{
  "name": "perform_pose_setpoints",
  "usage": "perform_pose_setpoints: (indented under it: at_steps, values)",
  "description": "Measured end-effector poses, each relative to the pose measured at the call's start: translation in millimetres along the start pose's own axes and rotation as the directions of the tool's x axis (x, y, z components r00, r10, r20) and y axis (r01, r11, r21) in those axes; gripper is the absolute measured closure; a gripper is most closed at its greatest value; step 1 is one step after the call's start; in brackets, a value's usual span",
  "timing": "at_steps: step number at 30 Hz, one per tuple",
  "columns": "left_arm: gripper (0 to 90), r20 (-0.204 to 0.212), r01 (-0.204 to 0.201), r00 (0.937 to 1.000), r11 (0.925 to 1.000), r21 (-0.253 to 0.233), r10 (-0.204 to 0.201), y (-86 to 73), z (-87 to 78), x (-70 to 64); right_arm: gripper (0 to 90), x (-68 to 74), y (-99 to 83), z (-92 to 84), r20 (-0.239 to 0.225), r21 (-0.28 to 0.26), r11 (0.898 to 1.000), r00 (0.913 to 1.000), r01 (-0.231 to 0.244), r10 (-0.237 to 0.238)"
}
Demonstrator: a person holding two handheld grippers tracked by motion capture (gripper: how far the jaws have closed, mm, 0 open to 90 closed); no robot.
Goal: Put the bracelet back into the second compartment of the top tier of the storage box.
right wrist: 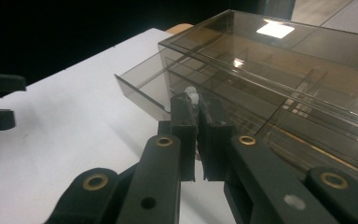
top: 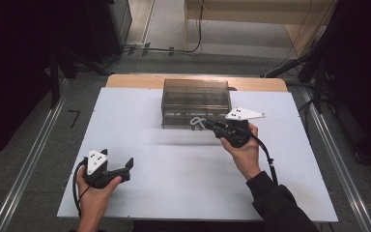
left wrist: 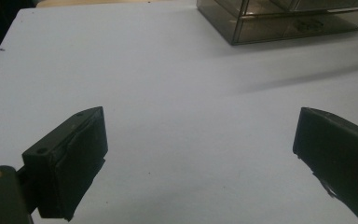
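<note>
Table: we see a white board [top: 174, 164] laid over a wooden top, with grey floor around it.
Box: a smoky clear drawer box [top: 195, 101] stands at the far middle of the board; in the right gripper view one drawer [right wrist: 142, 86] is pulled partway out.
Cord: a small white cord [top: 197, 121] lies looped just in front of the box, and its end [right wrist: 192, 94] sticks up between our right jaws.
Right gripper: we hold it [right wrist: 196, 109] at the box front, jaws pressed narrow on the cord.
Left gripper: we hold it [top: 117, 162] low over the near left of the board, well apart from the box, jaws spread wide with nothing between them.
</note>
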State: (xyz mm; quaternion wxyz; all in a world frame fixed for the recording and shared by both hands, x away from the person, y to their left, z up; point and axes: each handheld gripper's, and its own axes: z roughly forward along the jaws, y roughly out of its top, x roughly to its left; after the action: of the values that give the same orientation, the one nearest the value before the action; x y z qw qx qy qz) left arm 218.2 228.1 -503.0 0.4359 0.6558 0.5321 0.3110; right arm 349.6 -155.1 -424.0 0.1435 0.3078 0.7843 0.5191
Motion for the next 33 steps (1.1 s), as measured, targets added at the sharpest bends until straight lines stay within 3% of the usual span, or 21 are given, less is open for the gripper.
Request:
perform_pose_setpoints:
  at_steps: [14, 33]
  values:
    - [3.3, -0.001, 0.001, 1.0, 1.0, -0.002, -0.001, 0.1, -0.4, 0.0, 83.5, -8.4, -1.7, 14.8, 0.052, 0.034, 0.999, 0.9986, -0.012, 0.011]
    - [3.3, 0.0, 0.001, 1.0, 1.0, -0.002, -0.001, 0.1, -0.5, 0.3, 83.5, -12.7, 0.5, 25.9, 0.064, 0.046, 0.999, 0.9976, -0.028, 0.025]
